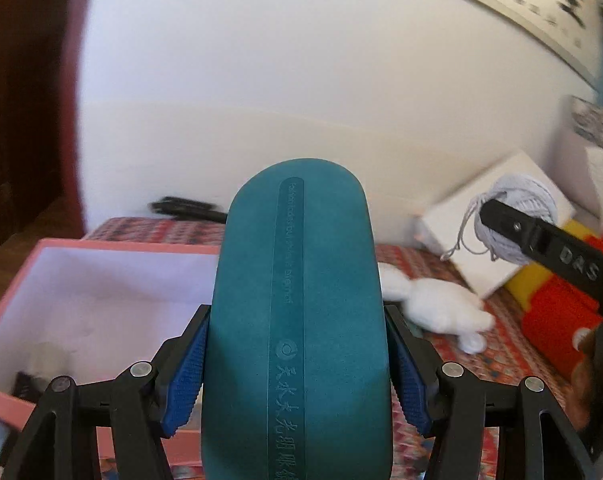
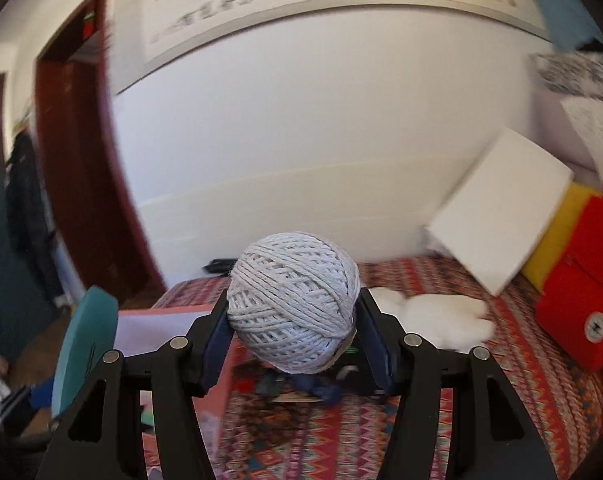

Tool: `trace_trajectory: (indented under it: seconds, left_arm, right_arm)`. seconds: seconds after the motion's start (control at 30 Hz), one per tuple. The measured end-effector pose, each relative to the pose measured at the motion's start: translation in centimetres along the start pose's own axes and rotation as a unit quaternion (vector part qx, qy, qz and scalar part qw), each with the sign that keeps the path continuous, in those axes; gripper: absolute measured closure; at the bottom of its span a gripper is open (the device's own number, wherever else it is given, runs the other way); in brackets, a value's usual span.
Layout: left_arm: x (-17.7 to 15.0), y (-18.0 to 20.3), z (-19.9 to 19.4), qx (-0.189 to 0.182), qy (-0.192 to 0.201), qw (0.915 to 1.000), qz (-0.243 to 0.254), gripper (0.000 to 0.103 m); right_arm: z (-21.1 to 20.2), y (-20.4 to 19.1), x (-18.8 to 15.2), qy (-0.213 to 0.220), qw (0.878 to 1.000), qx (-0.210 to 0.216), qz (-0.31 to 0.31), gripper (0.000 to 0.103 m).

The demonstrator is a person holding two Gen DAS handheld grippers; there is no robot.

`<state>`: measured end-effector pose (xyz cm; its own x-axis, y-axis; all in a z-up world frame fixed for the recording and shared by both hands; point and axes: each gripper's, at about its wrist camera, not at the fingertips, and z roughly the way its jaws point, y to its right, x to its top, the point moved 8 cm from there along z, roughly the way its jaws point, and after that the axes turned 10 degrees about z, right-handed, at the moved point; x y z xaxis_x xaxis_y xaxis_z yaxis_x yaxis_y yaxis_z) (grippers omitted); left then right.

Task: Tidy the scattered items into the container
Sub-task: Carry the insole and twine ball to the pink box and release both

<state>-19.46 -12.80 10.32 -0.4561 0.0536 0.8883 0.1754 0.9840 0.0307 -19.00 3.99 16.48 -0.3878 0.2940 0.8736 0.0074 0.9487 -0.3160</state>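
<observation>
Two wrist views along their jaws, raised over patterned bedspread (image 2: 481, 360), facing white wall (image 1: 281, 80), sharing pink box (image 1: 61, 248)

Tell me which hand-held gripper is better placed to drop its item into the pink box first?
Probably the left hand-held gripper: its teal case hangs beside the pink box, nearer than the string ball.

- The case (image 1: 297, 320) looks matt teal, with a soft, faintly felted skin and pressed-in lettering.
- The ball of string (image 2: 293, 304) is pale twisted cotton cord, rough and dull.
- The pads (image 1: 187, 376) are blue, ribbed and rubbery, set on matt black plastic arms with shiny metal pins.
- The box (image 1: 21, 276) looks like smooth pink card, white inside.
- The cloth (image 2: 521, 396) is woven and patterned.
- The toy (image 1: 437, 308) is white and fluffy.
</observation>
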Motion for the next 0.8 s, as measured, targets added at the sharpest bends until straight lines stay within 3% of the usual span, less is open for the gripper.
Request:
trace_trajectory:
  seconds: [0.33,0.5,0.7,0.73,0.8]
  left_arm:
    - [-3.5,-13.1,1.4,0.096,-0.029,0.9925,-0.071,0.035]
    - [-5.7,-16.7,4.5,0.106,-0.065,0.9877,-0.094,0.035]
    - [-7.3,-19.2,8.6,0.117,-0.097,0.9824,-0.108,0.035]
    - [-7.4,-19.7,9.0,0.126,-0.100,0.9806,-0.112,0.035]
    - [-7.4,-20.8,8.9,0.152,-0.093,0.9776,-0.113,0.029]
  right_arm:
    - [5.4,-13.3,-6.6,-0.062,0.989,0.111,-0.070,0.042]
    - [9.6,-16.7,-10.8,-0.111,0.980,0.132,-0.095,0.042]
    - [14.5,-18.2,-14.5,-0.165,0.968,0.162,-0.092,0.041]
    - [15.0,-18.4,-15.2,-0.171,0.966,0.170,-0.093,0.039]
    - [15.8,-18.2,-15.8,-0.170,0.968,0.156,-0.095,0.018]
